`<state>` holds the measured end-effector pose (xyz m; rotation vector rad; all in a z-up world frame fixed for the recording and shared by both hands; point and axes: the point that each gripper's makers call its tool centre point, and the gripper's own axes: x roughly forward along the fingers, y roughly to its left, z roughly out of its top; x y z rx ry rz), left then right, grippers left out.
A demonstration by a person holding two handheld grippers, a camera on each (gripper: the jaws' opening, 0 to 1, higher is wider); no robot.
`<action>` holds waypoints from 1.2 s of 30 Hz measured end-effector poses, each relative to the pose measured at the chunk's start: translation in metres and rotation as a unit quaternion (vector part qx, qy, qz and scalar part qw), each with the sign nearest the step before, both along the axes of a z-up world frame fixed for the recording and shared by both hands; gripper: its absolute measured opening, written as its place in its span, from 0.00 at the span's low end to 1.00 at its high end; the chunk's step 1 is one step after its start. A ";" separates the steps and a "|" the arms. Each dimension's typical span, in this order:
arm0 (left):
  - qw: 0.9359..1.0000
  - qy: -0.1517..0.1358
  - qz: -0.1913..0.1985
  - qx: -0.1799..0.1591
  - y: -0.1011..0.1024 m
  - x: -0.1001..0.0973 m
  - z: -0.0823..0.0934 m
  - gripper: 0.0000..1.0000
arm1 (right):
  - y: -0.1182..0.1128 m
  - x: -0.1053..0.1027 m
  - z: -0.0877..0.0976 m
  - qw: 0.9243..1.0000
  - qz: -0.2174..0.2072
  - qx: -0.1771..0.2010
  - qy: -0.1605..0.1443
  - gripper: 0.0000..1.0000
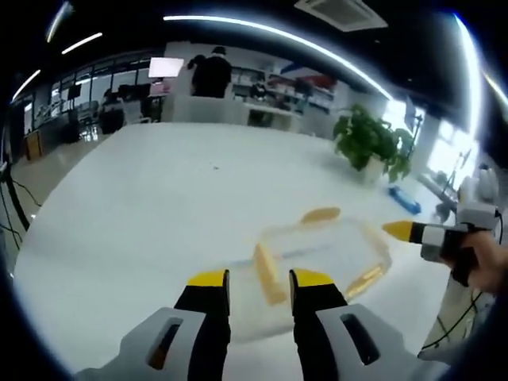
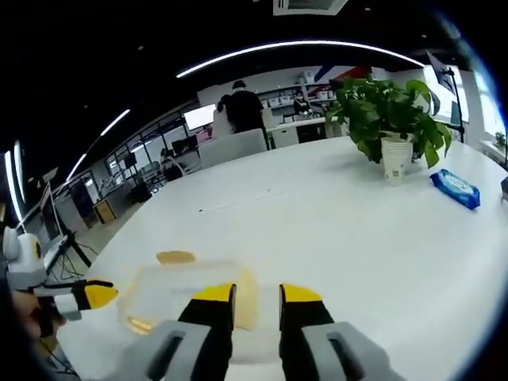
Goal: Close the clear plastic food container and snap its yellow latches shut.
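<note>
On the white surface (image 1: 159, 206), we see a clear plastic food container (image 1: 325, 258) lying between two hand-held grippers, its yellow latches (image 1: 268, 274) showing at its edges.

From the left gripper view, the left gripper (image 1: 259, 287) hovers just short of the container, jaws slightly parted and holding nothing; the right gripper (image 2: 256, 300) faces it from the other side, jaws likewise a little apart and empty. A potted plant (image 2: 386, 119) and a blue packet (image 2: 455, 189) sit well beyond.
</note>
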<state>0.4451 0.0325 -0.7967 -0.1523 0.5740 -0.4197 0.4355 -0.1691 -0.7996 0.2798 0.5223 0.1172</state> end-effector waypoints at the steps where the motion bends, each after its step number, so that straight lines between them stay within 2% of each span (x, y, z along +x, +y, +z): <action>1: 1.000 0.003 -0.004 -0.006 -0.002 0.000 0.000 0.29 | 0.002 0.000 -0.001 1.000 0.003 0.005 0.002 0.23; 9: 0.999 0.024 -0.022 -0.029 -0.014 0.002 -0.008 0.29 | 0.016 -0.002 -0.007 0.999 0.032 0.014 0.016 0.25; 12: 0.999 0.035 -0.032 -0.021 -0.017 0.000 -0.016 0.29 | 0.017 -0.001 -0.010 0.999 0.037 0.017 0.021 0.25; 15: 0.998 0.038 -0.034 -0.043 -0.021 -0.001 -0.015 0.28 | 0.019 -0.002 -0.016 0.998 0.045 0.016 0.039 0.22; 18: 0.997 0.046 -0.040 -0.051 -0.025 0.000 -0.017 0.28 | 0.017 0.001 -0.015 0.998 0.041 0.019 0.038 0.22; 21: 0.996 0.054 -0.040 -0.061 -0.026 0.001 -0.019 0.30 | 0.023 0.002 -0.016 0.997 0.050 0.044 0.048 0.22; 23: 0.995 0.061 -0.040 -0.069 -0.026 0.001 -0.020 0.31 | 0.023 0.003 -0.019 0.996 0.045 0.052 0.063 0.25; 29: 0.994 0.066 -0.042 -0.073 -0.028 0.001 -0.021 0.30 | 0.024 0.007 -0.019 0.996 0.046 0.049 0.066 0.25; 30: 0.995 0.054 -0.052 -0.065 -0.030 0.003 -0.021 0.30 | 0.022 0.010 -0.019 0.995 0.046 0.051 0.065 0.25; 32: 0.994 0.068 -0.053 -0.074 -0.030 0.004 -0.022 0.30 | 0.024 0.008 -0.020 0.992 0.058 0.071 0.087 0.25; 36: 0.992 0.077 -0.068 -0.067 -0.031 0.003 -0.021 0.29 | 0.025 0.008 -0.020 0.989 0.089 0.062 0.097 0.24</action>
